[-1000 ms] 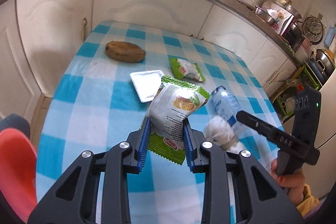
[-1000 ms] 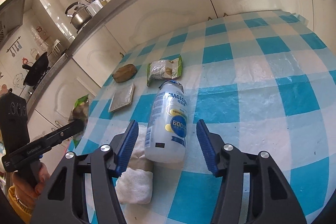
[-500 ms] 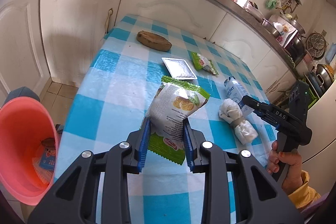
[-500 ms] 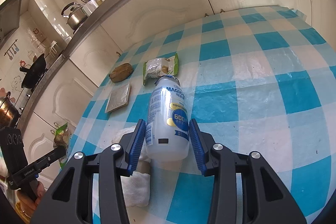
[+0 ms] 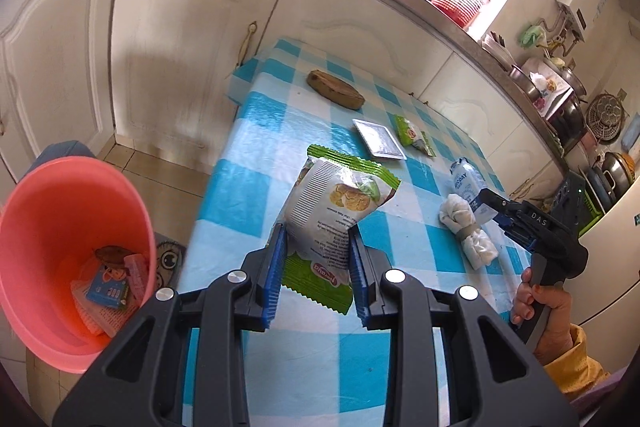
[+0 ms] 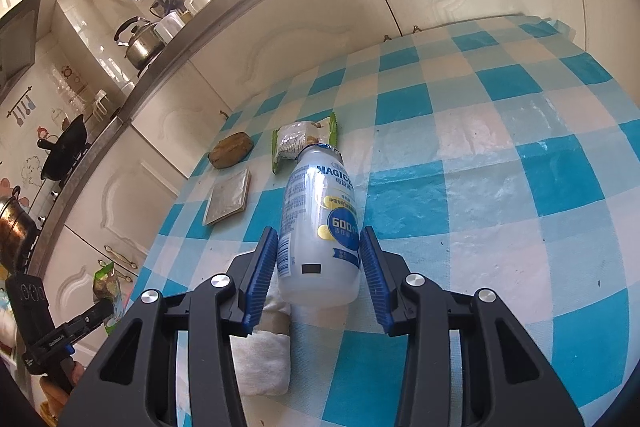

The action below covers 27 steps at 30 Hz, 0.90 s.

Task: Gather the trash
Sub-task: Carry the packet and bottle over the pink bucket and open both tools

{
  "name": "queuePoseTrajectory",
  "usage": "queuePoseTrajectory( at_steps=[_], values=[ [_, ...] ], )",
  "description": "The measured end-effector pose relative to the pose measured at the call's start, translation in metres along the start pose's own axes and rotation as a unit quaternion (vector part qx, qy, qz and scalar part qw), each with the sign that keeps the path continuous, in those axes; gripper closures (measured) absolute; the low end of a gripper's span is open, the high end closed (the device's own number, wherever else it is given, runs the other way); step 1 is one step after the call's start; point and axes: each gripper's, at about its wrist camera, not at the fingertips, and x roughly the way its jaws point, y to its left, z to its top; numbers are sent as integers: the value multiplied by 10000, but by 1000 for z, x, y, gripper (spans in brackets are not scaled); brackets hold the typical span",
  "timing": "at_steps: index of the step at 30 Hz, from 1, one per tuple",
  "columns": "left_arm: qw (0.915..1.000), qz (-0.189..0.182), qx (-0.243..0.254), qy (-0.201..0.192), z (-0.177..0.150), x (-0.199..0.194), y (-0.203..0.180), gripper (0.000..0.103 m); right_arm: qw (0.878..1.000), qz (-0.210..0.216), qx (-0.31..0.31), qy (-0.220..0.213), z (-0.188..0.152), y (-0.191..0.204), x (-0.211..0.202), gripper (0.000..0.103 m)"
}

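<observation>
- A green and white snack packet [image 5: 336, 211] is pinched between the blue pads of the left gripper [image 5: 316, 247], held up above the near part of the checked table [image 5: 256, 163]
- A white plastic bottle [image 6: 320, 223] with a blue label lies on its side on the table, its base between the pads of the right gripper [image 6: 320, 263]; the pads are pressed against its sides
- A second ago the right gripper's jaws stood wide with gaps on both sides of the bottle; now they have closed onto it
- A knotted white cloth [image 5: 468, 231] lies on the table touching the bottle, on its left side in the right wrist view
- Beyond the bottle on the table: a smaller green snack packet [image 6: 304, 141] touching the bottle's neck, a flat white tray [image 6: 230, 197] to the left of the bottle, and a brown oval lump [image 6: 232, 155] past the tray
- A pink bin [image 5: 68, 251] stands on the floor off the table's left side, with scraps of packaging inside
- A second ago only a sliver of the bin showed at the left wrist view's edge; now its whole mouth is in view, and the held packet has travelled toward the table's left side
- A hand [image 5: 540, 307] in a yellow sleeve grips the right gripper's handle
</observation>
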Motion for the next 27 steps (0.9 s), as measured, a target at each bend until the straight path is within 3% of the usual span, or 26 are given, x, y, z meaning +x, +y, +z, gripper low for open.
queuePoseTrajectory(
  at_steps=[14,27],
  values=[
    [9983,345,-385,-255,-7,-25,47,72,9977,161,-561,-331,21,60,-28,59],
    [9940,870,-479,-455,-15,-48,75,72,9908,711,-1151,-30,13,136,-19,59]
  ],
)
